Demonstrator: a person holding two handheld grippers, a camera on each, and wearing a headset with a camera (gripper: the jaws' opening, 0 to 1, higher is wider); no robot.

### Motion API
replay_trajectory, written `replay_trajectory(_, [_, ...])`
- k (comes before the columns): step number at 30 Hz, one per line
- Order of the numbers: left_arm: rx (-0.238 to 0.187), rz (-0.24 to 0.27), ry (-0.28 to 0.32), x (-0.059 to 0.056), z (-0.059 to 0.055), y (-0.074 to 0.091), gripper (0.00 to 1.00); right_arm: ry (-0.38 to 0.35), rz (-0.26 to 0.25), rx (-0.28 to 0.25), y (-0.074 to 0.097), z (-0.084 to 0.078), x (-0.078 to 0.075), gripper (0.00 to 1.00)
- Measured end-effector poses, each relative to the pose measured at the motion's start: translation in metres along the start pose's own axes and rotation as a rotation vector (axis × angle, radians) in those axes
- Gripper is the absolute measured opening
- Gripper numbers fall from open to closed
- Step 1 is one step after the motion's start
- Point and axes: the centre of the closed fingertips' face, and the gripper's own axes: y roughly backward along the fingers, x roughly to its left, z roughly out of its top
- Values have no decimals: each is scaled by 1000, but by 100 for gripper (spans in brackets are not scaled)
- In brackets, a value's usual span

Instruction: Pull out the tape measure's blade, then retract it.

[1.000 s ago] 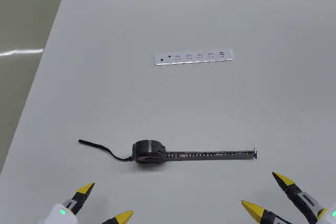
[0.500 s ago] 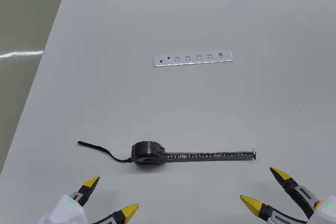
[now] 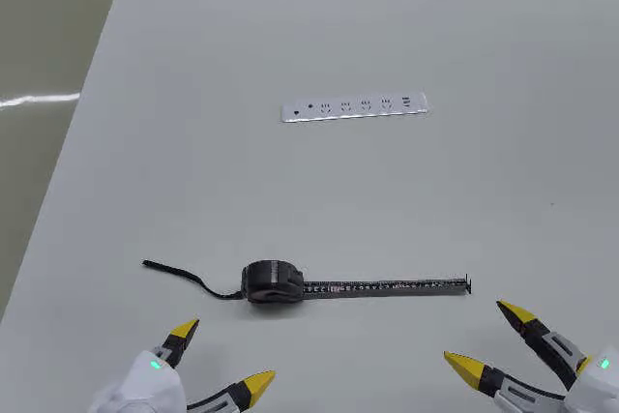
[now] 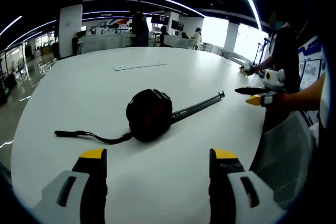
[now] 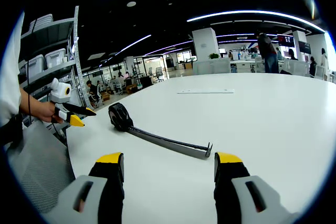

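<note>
The tape (image 3: 273,281) lies on the bench (image 3: 290,191), its blade (image 3: 387,286) already out. The left claw (image 3: 221,355) faces the tape and the right claw (image 3: 487,338) the blade's tip. Both are spread and empty, probably poised for retracting.

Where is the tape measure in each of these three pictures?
Head view: tape measure low centre, blade running right.
Left gripper view: tape measure at centre.
Right gripper view: tape measure left of centre.
Shared landmark: power strip beyond it.
</note>
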Motion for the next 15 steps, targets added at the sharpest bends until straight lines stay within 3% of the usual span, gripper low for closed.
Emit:
replay_trajectory(6, [-8,9,6,-2,8,-8,81,7,4,3,-2,1,-4,70])
replay_trajectory(9, [-26,9,47,1,13,-11,82,6,4,4,-4,2,-7,70])
replay_trajectory(15, [-10,25,43,5,16,-18,84,6,-3,-1,-6,5,-16,70])
